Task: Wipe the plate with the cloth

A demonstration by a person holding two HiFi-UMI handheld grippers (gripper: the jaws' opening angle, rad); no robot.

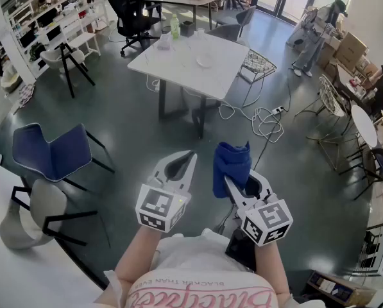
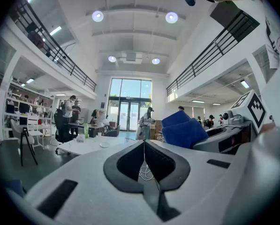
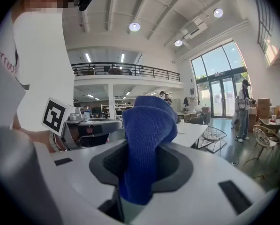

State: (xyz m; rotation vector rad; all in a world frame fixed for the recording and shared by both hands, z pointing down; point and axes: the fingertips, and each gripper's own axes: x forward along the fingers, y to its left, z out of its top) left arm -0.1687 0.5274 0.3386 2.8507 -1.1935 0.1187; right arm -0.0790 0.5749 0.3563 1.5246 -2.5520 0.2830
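Left gripper (image 1: pixel 190 155): jaws together, empty, well short of the white table (image 1: pixel 172 69).
Right gripper (image 1: pixel 229 183): clamped on the bunched blue cloth (image 1: pixel 232 162), likewise short of the table.
Risk: the plate (image 1: pixel 204 60), seemingly the pale dish mid-table, could skid if wiped unsteadied.
Surface: smooth white top, bottle (image 1: pixel 174 25) at its far end.
Room: grey floor (image 1: pixel 133 127), cable (image 1: pixel 262 117) by the table, people (image 1: pixel 316 34) beyond.
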